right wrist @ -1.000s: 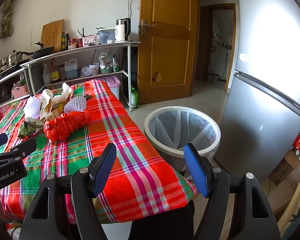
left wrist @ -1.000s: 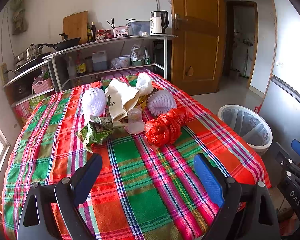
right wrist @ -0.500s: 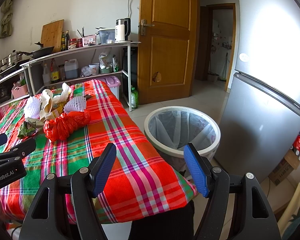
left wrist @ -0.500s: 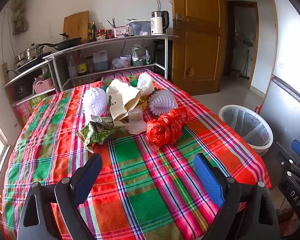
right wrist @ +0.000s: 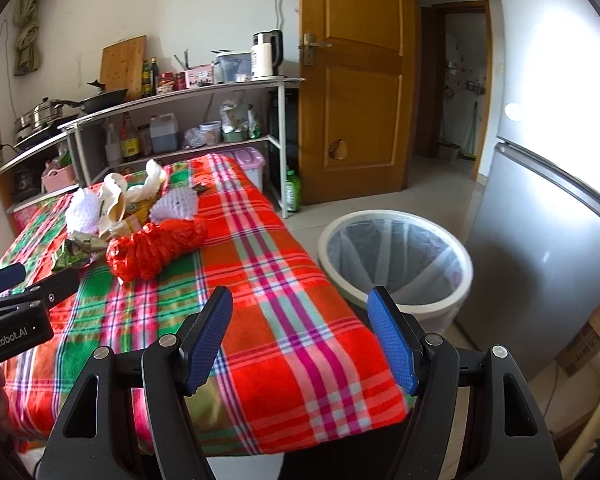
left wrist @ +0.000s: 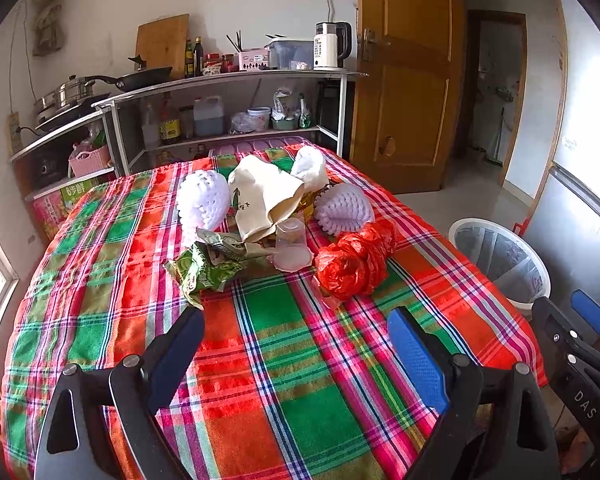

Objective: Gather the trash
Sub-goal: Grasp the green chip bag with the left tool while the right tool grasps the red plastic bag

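A heap of trash lies mid-table on the plaid cloth (left wrist: 268, 344): a red plastic bag (left wrist: 354, 260), a green wrapper (left wrist: 204, 270), a clear plastic cup (left wrist: 290, 240), beige paper (left wrist: 262, 196) and white foam fruit nets (left wrist: 202, 200). The red bag also shows in the right wrist view (right wrist: 152, 250). My left gripper (left wrist: 296, 352) is open and empty, above the table's near part, short of the heap. My right gripper (right wrist: 300, 332) is open and empty over the table's right corner. A white lined bin (right wrist: 396, 256) stands on the floor right of the table; it also shows in the left wrist view (left wrist: 500, 260).
A metal shelf rack (left wrist: 228, 80) with pans, bottles and a kettle stands behind the table. A wooden door (right wrist: 352, 80) is beyond it. A grey fridge (right wrist: 548, 240) stands right of the bin. Tiled floor lies around the bin.
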Motion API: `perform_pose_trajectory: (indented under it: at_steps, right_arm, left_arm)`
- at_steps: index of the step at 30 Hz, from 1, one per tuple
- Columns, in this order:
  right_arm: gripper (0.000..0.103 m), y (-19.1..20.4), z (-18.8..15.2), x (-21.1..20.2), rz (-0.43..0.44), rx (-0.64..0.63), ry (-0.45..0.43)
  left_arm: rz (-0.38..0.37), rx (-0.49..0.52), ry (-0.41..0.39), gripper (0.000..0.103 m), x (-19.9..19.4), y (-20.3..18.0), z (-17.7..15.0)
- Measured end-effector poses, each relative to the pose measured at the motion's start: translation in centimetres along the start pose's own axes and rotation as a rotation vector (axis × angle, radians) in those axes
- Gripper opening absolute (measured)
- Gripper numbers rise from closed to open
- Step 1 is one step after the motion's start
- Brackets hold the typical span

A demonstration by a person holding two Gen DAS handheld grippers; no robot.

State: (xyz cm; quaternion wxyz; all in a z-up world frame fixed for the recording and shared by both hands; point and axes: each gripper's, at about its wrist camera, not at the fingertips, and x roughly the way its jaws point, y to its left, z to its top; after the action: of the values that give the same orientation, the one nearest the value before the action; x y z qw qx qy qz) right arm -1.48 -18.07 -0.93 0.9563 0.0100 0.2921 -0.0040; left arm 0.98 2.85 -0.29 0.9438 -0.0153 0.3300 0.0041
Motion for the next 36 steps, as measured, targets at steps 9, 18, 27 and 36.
perform_pose_trajectory:
  at_steps: [9,18,27,36]
  right_arm:
    - [0.07,2.8,1.4,3.9,0.145,-0.016,0.052]
    - [0.07,6.6,3.6,7.1,0.301,-0.045,0.097]
    - [0.07,8.8,4.5,10.9,0.376,-0.013,0.178]
    - [0.07,10.9,5.2,12.6,0.403,-0.042,0.24]
  left_arm:
    - [0.036,-0.005,0.001,0.094,1.7,3.7,1.2]
    - [0.036,-0.125,0.019,0.094,3.6,9.3,2.8]
    - [0.041,-0.177,0.09,0.095,6.9,11.9,3.0]
    - [0.006,-0.205,0.168,0.095,9.7,12.6,2.8]
